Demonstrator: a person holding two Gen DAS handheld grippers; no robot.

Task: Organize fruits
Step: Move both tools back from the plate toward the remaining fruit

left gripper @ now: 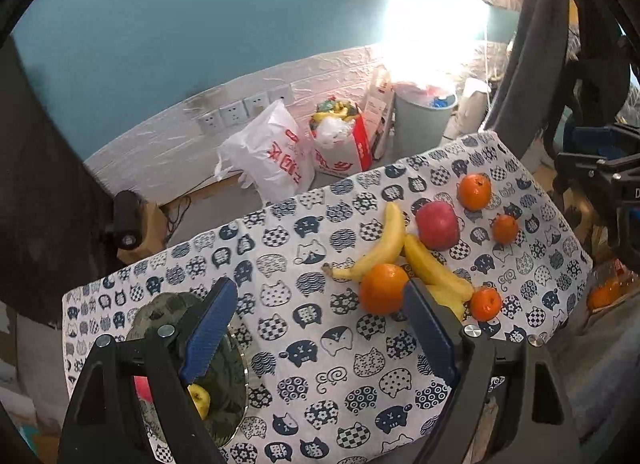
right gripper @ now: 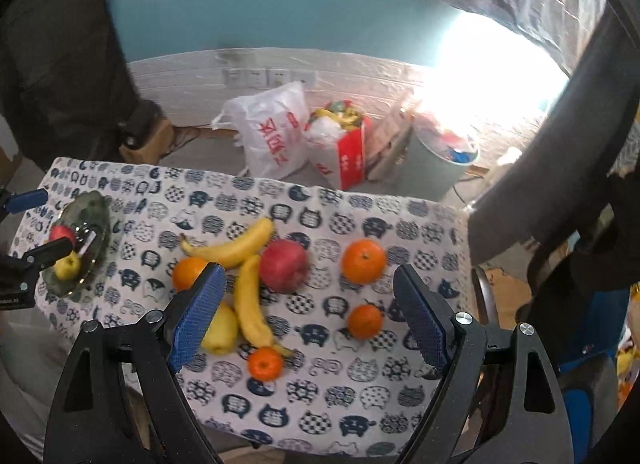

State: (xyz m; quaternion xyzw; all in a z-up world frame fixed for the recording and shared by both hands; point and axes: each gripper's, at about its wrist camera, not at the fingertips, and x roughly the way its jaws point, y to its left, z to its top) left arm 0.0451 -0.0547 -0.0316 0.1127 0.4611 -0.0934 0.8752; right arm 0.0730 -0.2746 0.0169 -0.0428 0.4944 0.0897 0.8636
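Both tools are empty, jaws spread wide. The left gripper [left gripper: 316, 328] hangs above the table's left end, over the dark green leaf-patterned glass plate [right gripper: 100, 220], which holds a small red apple [right gripper: 60, 233] and a small yellow-green apple [right gripper: 67, 265]. The right gripper [right gripper: 308, 314] hovers above the loose fruit.

That fruit lies in a tight cluster at about 12 o'clock in the right wrist view: two yellow bananas [right gripper: 240, 250] crossing at their stems, a large red apple [right gripper: 285, 266] touching them, a yellow pear [right gripper: 222, 330] against the lower banana, and four oranges [right gripper: 364, 261] of differing size around the group, one at 2 o'clock standing apart.

The crowding is the main risk, in my judgement. Jaws closing on one banana could nudge the red apple or the near small orange [right gripper: 265, 363], and round fruit set rolling may run off the edge. The plate is shallow and already partly filled, so fruit dropped there could slide out.

The table [right gripper: 320, 396] wears a white cloth printed with navy cat faces, soft and likely to bunch. Beyond it stand a teal wall, white brick-textured panelling with sockets, white plastic bags [right gripper: 272, 132] and a grey bin [right gripper: 432, 172] under strong glare.
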